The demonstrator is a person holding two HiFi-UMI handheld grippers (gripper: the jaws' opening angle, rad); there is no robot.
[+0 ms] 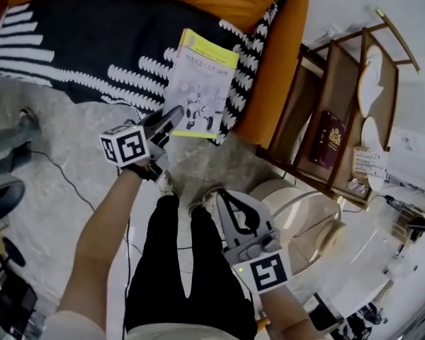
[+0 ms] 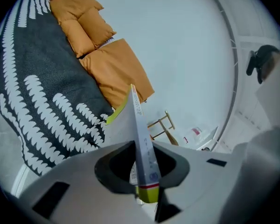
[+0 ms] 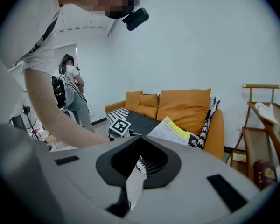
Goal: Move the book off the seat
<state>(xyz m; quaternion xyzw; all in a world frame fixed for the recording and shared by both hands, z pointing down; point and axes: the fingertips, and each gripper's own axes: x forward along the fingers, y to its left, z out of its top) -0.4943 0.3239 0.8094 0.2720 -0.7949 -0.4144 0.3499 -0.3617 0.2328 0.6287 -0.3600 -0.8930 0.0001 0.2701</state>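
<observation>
Head view is showing the left gripper (image 1: 171, 117) pinching the book (image 1: 200, 83) in its jaws, raised over the sofa (image 1: 273, 83) seat's front edge, right gripper (image 1: 223, 198) idling with jaws pressed together; next move is likely calling for carrying it clear of the sofa.

living-room mock-up inside a recording studio or lab, not a lived-in home. orange sofa (image 3: 177, 107) with matching cushions (image 2: 79, 27) and a black-and-white throw (image 1: 78, 48), wooden rack (image 1: 340, 98) just beside it. bare white walls (image 3: 200, 41), grey stone-look floor (image 1: 78, 133) with a loose cable (image 1: 65, 178), second person (image 3: 71, 90) in the background wearing backpack gear.
</observation>
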